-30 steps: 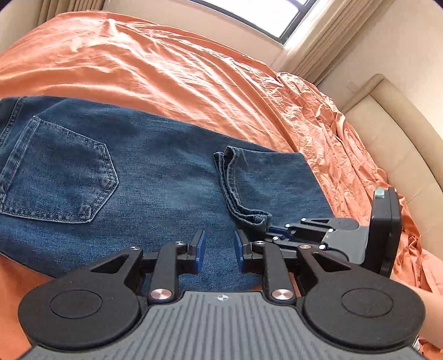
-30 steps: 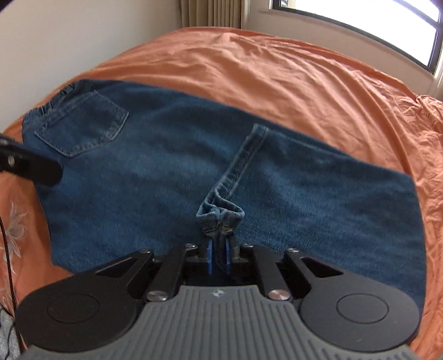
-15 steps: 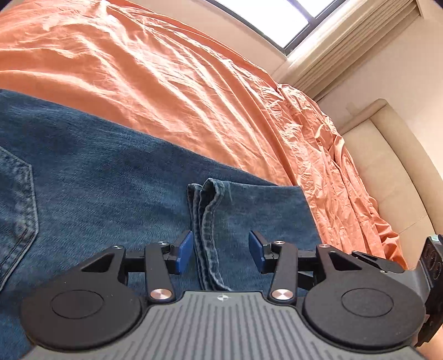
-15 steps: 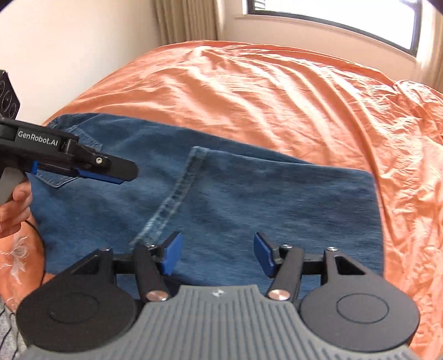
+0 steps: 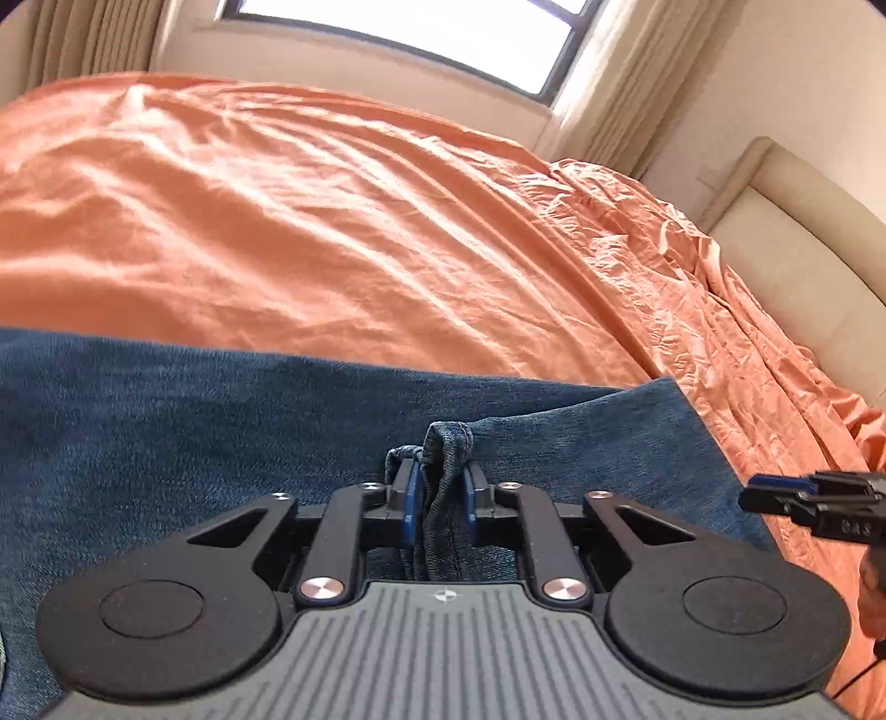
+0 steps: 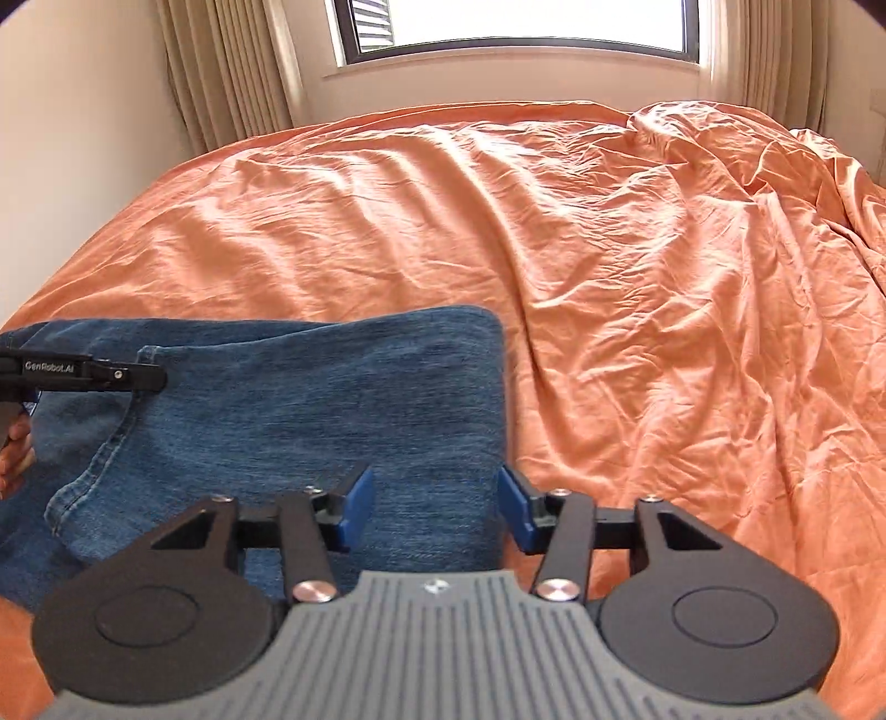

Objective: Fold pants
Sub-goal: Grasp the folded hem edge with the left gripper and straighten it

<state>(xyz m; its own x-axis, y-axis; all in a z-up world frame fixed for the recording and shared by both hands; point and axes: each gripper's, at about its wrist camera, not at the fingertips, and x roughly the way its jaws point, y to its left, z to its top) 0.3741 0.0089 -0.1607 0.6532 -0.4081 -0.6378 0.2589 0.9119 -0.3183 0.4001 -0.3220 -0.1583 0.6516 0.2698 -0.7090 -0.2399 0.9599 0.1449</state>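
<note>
- Left claw [image 5: 439,501]: closed on a bunched hem [image 5: 447,443] of the jeans [image 5: 194,443], denim pinched between the blue pads [image 5: 411,498].
- Same claw from the right wrist view [image 6: 149,378]: reaching in from the left edge, low over the denim near a stitched seam [image 6: 102,454]; contact with the cloth hard to judge there.
- Right claw [image 6: 434,507]: spread wide, gripping nothing, hovering over the jeans' right edge [image 6: 501,399].
- Also visible at the right edge of the left wrist view [image 5: 775,493], beside the denim.
- Jeans: lying flat across the near side of the bed, folded over themselves.
- Beyond: wrinkled orange bedsheet [image 6: 637,266] covering the bed, beige headboard [image 5: 797,266] to the right, window [image 6: 526,25] and curtains [image 6: 227,72] at the far wall.
</note>
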